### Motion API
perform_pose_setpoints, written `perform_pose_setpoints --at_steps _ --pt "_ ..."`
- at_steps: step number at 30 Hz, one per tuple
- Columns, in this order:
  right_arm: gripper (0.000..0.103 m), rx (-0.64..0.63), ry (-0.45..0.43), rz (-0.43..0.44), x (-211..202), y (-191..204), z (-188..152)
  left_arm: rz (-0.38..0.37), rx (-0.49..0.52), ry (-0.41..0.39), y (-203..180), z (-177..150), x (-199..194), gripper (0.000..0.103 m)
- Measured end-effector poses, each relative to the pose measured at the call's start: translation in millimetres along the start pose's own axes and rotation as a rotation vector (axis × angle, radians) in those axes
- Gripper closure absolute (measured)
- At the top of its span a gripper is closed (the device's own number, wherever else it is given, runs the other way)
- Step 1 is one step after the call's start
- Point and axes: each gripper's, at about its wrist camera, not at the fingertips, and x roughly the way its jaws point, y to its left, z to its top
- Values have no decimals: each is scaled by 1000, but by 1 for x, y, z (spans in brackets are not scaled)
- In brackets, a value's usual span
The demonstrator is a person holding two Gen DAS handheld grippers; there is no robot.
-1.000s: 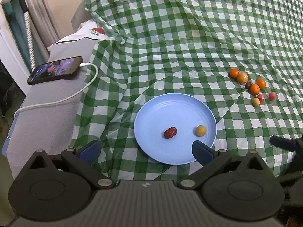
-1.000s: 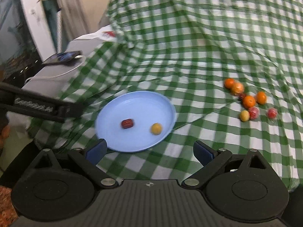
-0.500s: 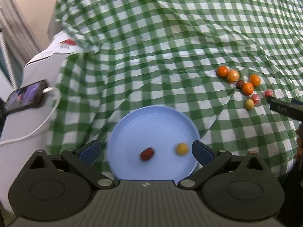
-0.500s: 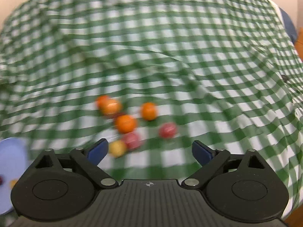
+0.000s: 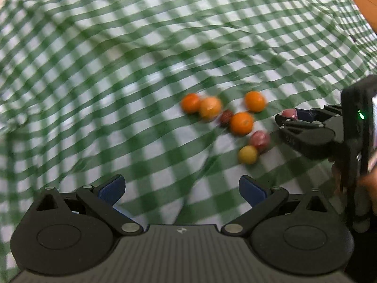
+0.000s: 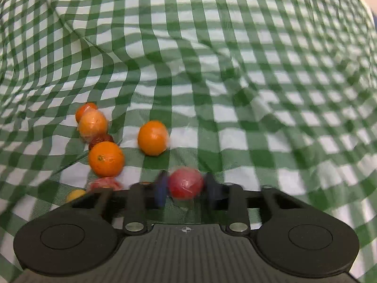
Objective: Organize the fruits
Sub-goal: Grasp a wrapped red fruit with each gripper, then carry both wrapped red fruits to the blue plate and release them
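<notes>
Right gripper (image 6: 185,188) jaws just closed on red fruit (image 6: 186,185) | left gripper (image 5: 181,188) jaws wide, empty

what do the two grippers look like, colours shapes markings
Both are matte black plastic. The left gripper has a ribbed centre plate, two round disc housings, angled linkage arms with silver pivot pins, and blue pads on its fingers. The right gripper is built the same; from the side it shows a tall black block with a green light and faint pale lettering.
</notes>
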Motion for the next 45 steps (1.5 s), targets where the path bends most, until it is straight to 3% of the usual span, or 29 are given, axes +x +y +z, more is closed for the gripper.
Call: perform_pose_setpoints --at_steps 3,5,11,14,16,17,23,28,34,39,45 --pt "71 101 -61 -131 -9 -23 6 -89 20 -3 -16 17 17 0" --pt "71 185 -55 -171 -8 -39 7 -160 46 -7 -31 29 31 0" --pt "71 245 -46 -161 -2 -49 7 -245 68 71 -62 51 80 19" --pt "71 254 -38 -147 -2 -50 5 -271 45 126 -65 54 99 35" --pt "71 261 -30 -141 0 -50 5 -277 47 152 -65 53 107 64" --pt "71 262 -28 -140 -1 -50 5 -269 47 143 -66 53 109 72" --pt "71 256 -46 -155 -1 -48 5 -217 26 82 -49 47 84 72" --pt "71 243 -98 -167 -6 -46 6 -169 -49 53 0 35 39 72" --pt "71 174 -142 -187 -23 -34 5 -57 -145 10 61 2 -27 72" --pt "71 147 -176 -140 -77 -13 12 23 -232 6 102 -37 -75 72" --pt "71 6 -196 52 -174 38 2 79 -322 10 139 -95 -124 72"
